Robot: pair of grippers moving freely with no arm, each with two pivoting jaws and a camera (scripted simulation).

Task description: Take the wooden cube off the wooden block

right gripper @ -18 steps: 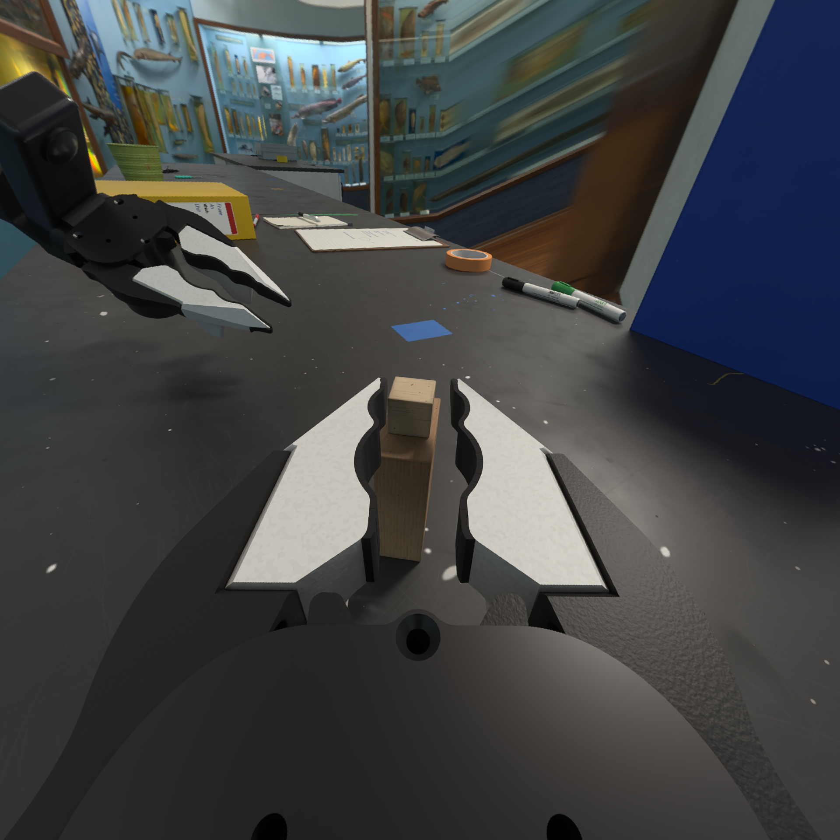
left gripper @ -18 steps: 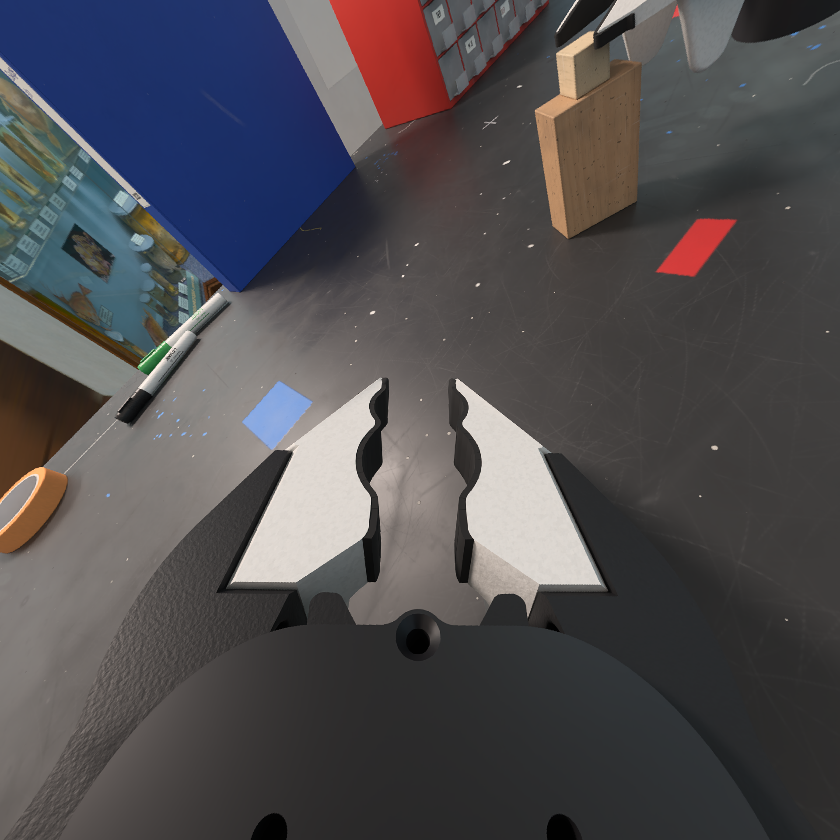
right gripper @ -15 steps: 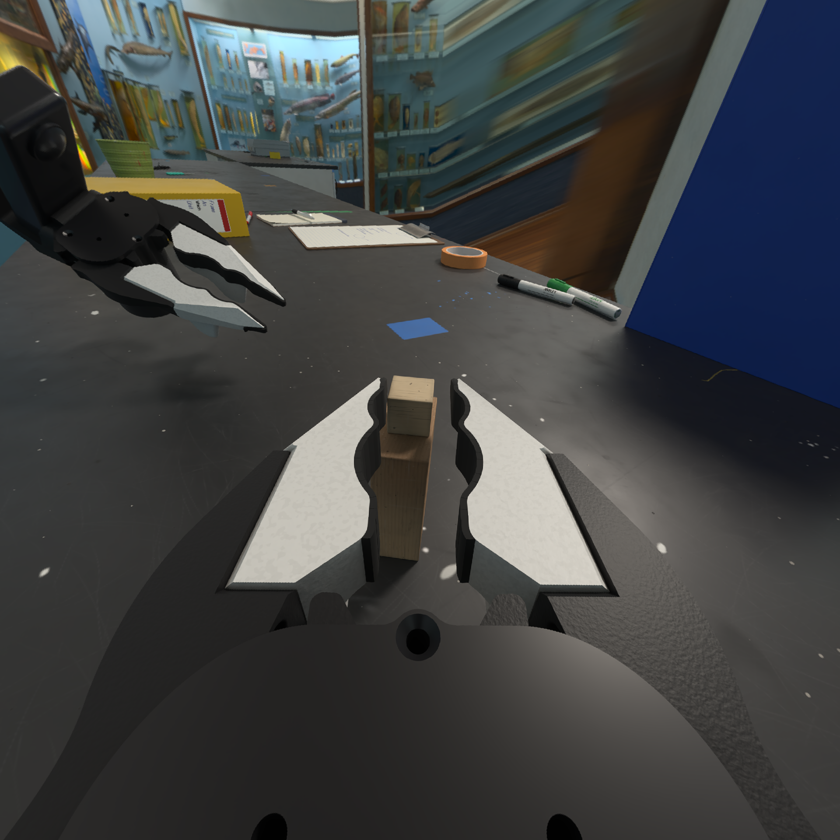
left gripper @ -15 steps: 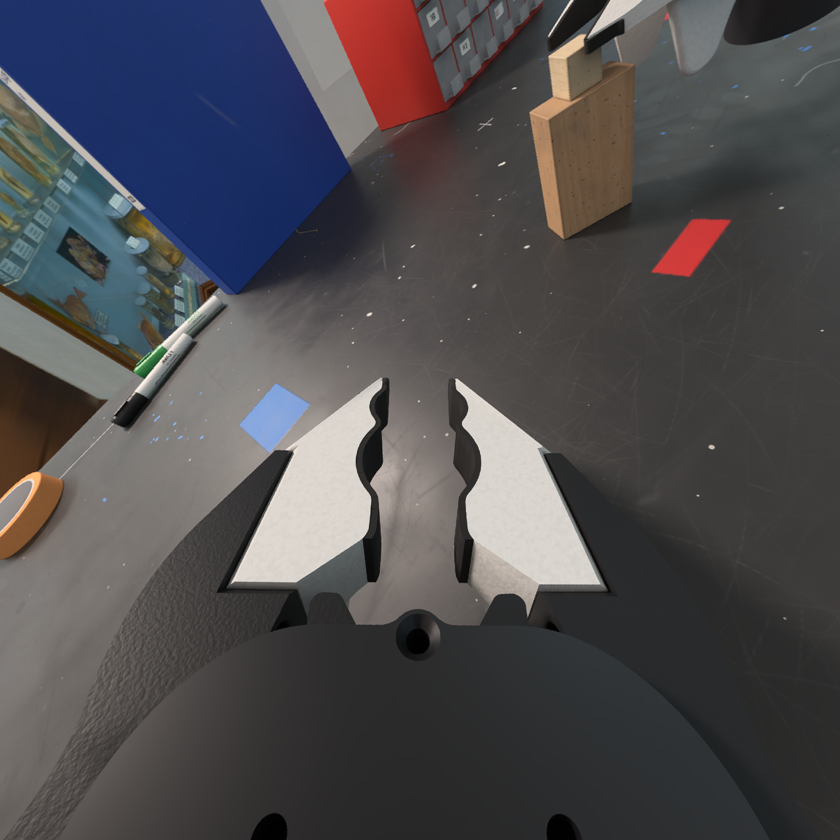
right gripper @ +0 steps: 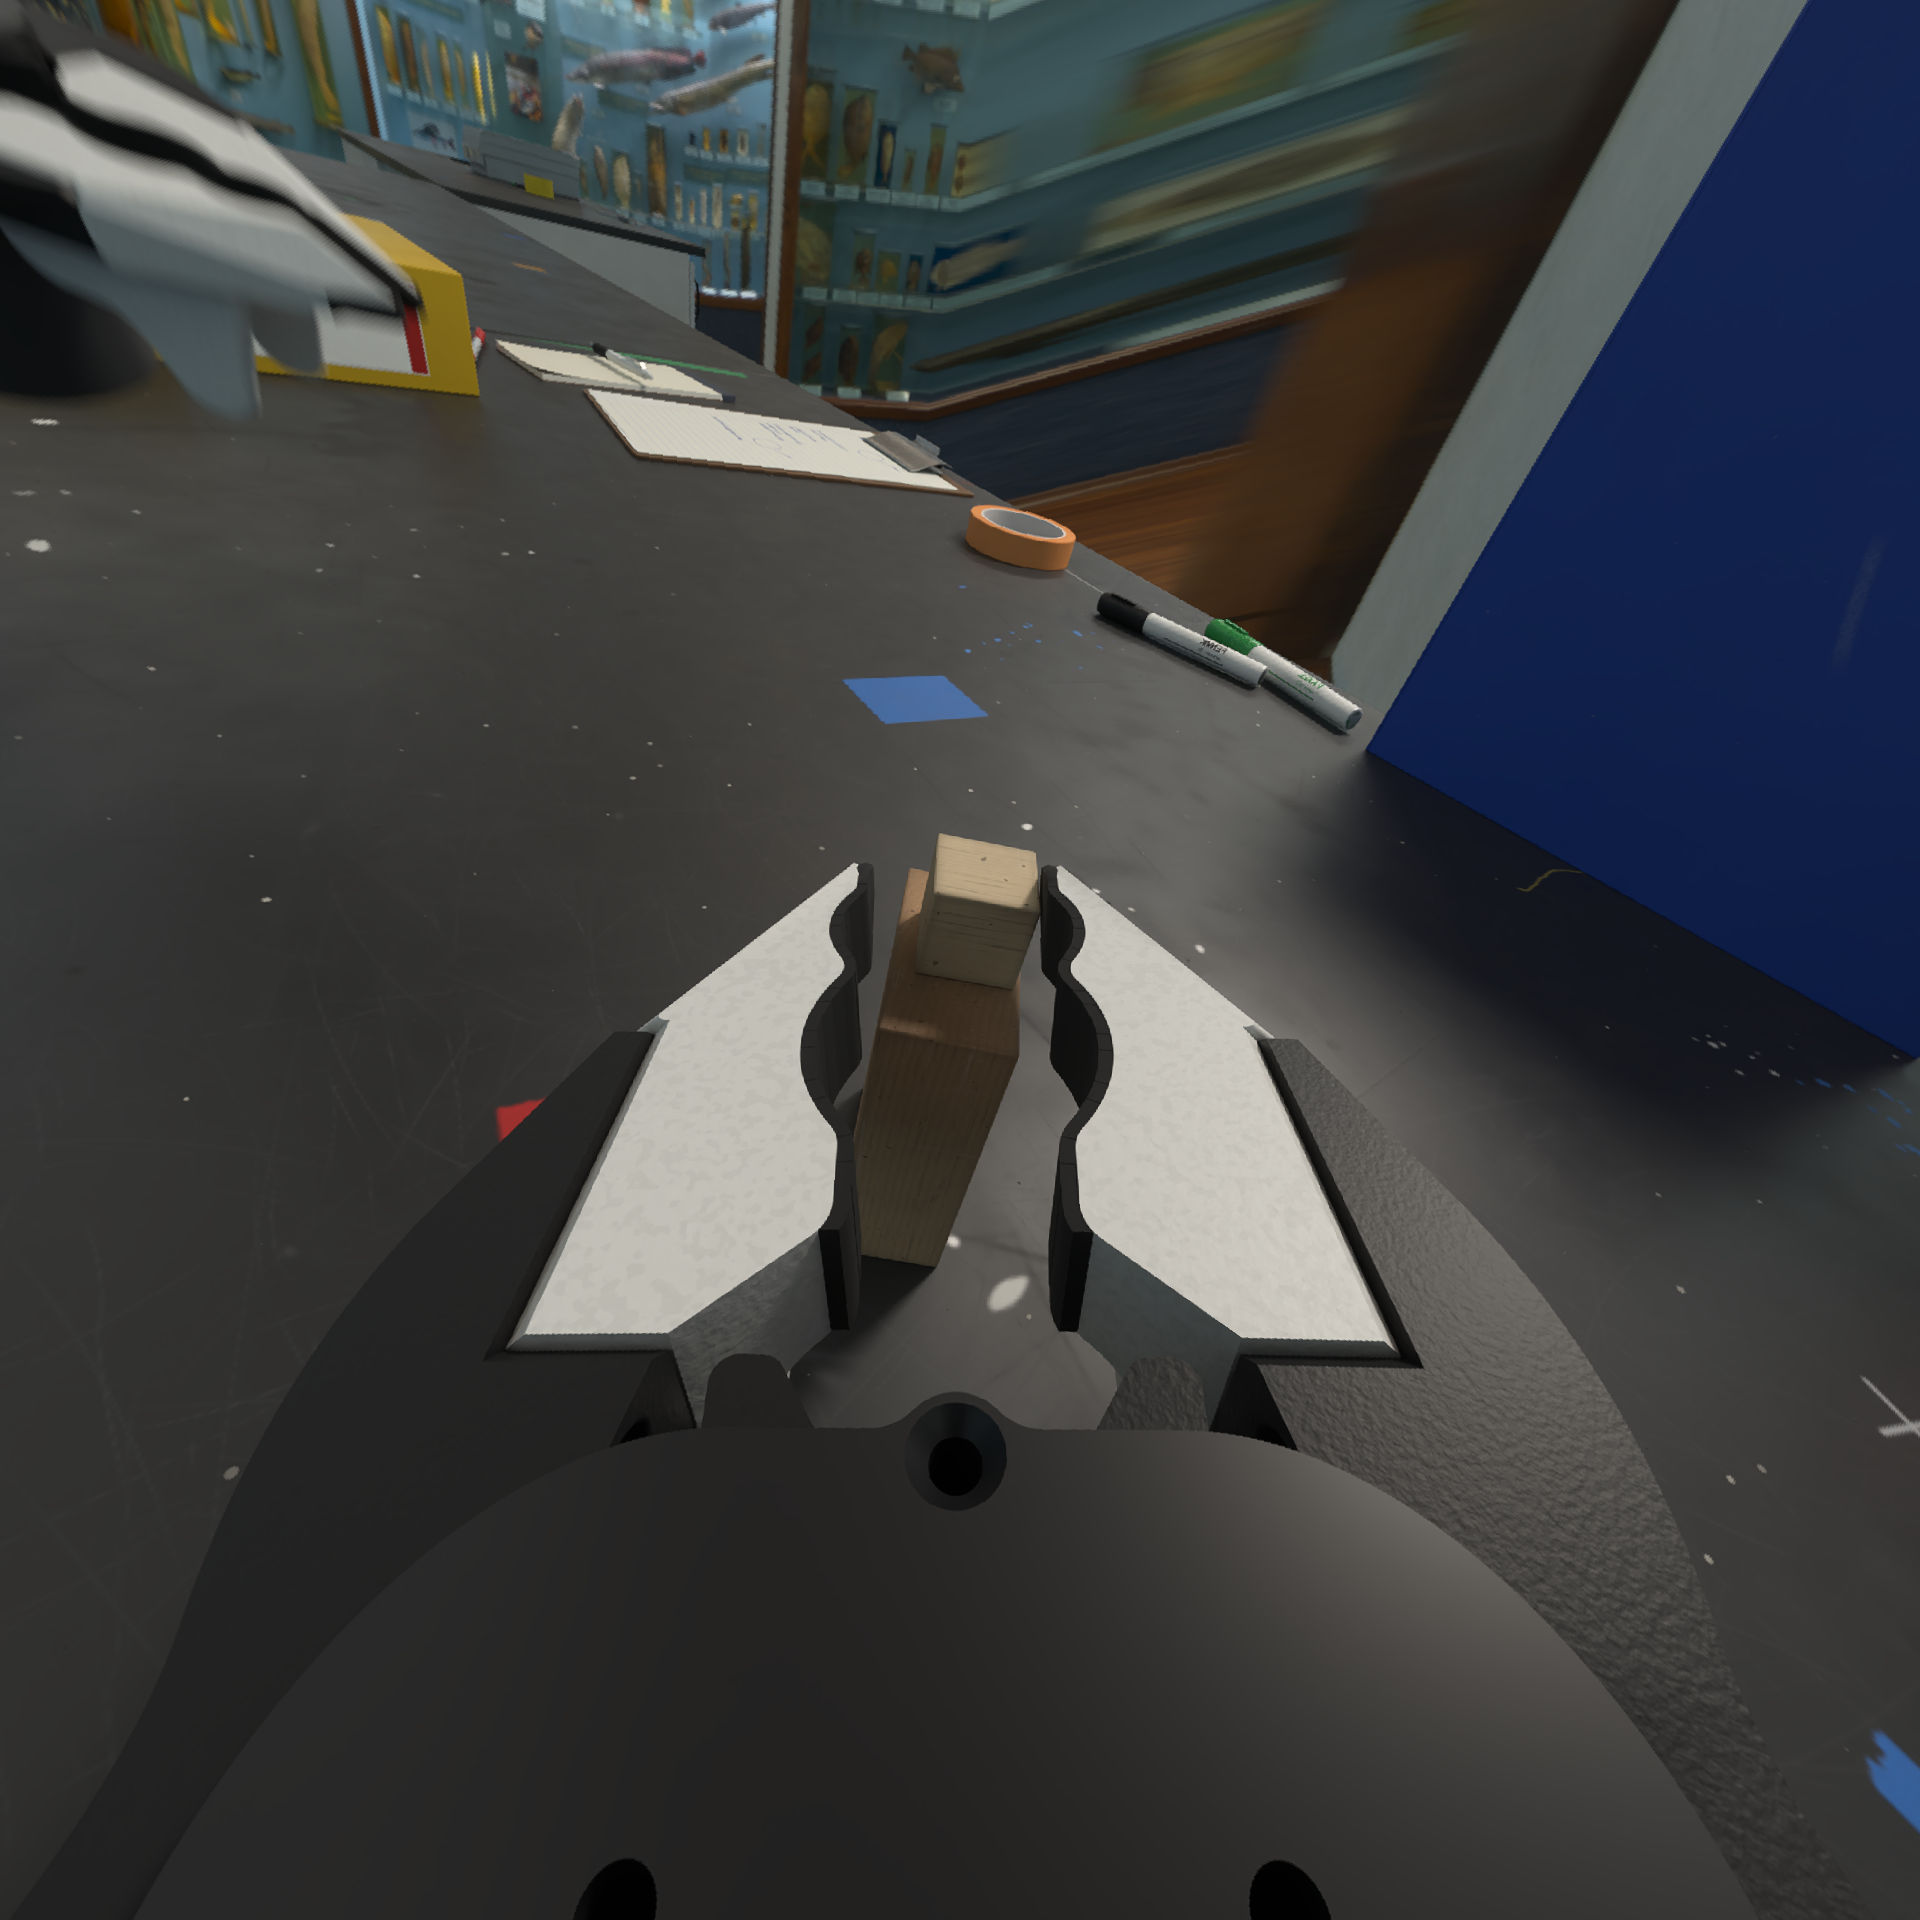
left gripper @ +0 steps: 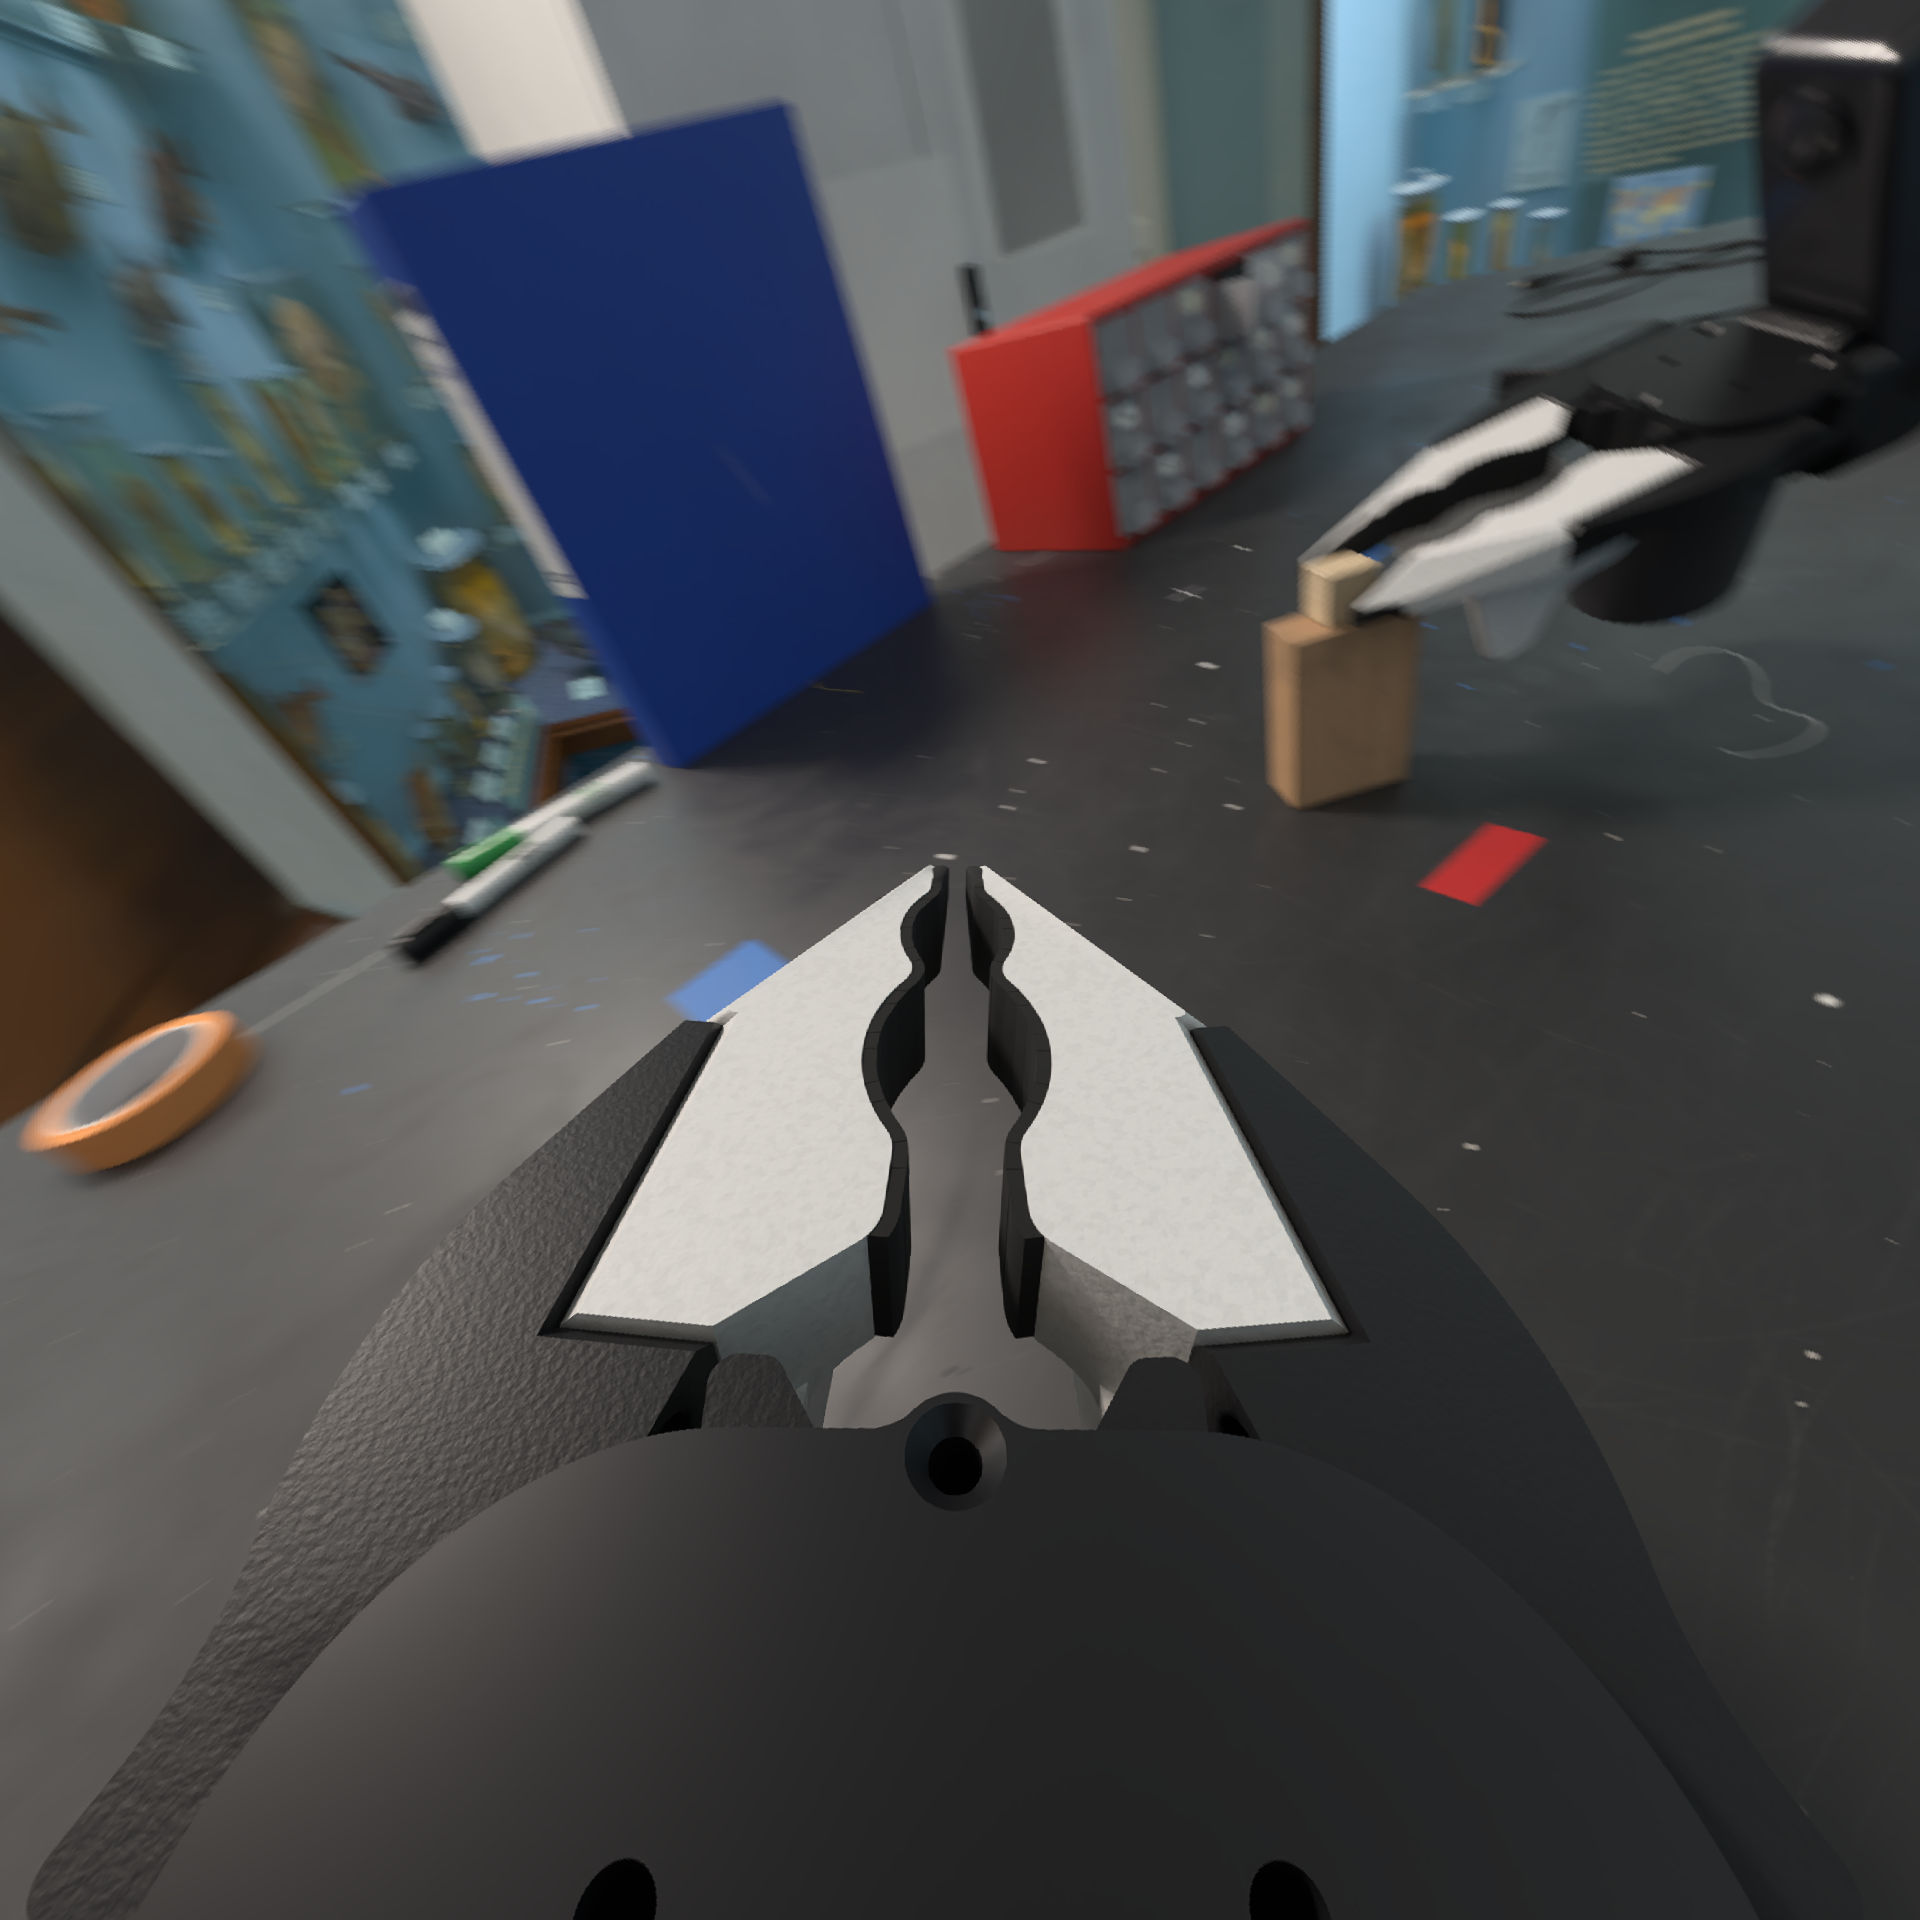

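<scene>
A small pale wooden cube (right gripper: pixel 982 920) sits on top of an upright wooden block (right gripper: pixel 930 1101) on the dark table. My right gripper (right gripper: pixel 951 883) is open and straddles the cube. The cube lies against the right finger with a gap to the left finger (right gripper: pixel 727 1101). In the left wrist view the cube (left gripper: pixel 1333 584) and the block (left gripper: pixel 1338 717) stand far right, with the right gripper's tips around the cube. My left gripper (left gripper: pixel 958 875) is shut and empty, above the table well away from the block. It shows blurred at the top left of the right wrist view (right gripper: pixel 197 218).
A blue panel (right gripper: pixel 1714 623) stands to the right, and a red drawer cabinet (left gripper: pixel 1132 405) behind the block. An orange tape roll (right gripper: pixel 1020 535), two markers (right gripper: pixel 1226 660), a clipboard (right gripper: pixel 769 442) and a yellow box (right gripper: pixel 426 322) lie near the far edge. Blue (right gripper: pixel 914 698) and red (left gripper: pixel 1481 862) patches mark the table.
My left gripper has closed its fingers and tilted up, away from the table. The right gripper has shifted so the cube now lies against its right finger.
</scene>
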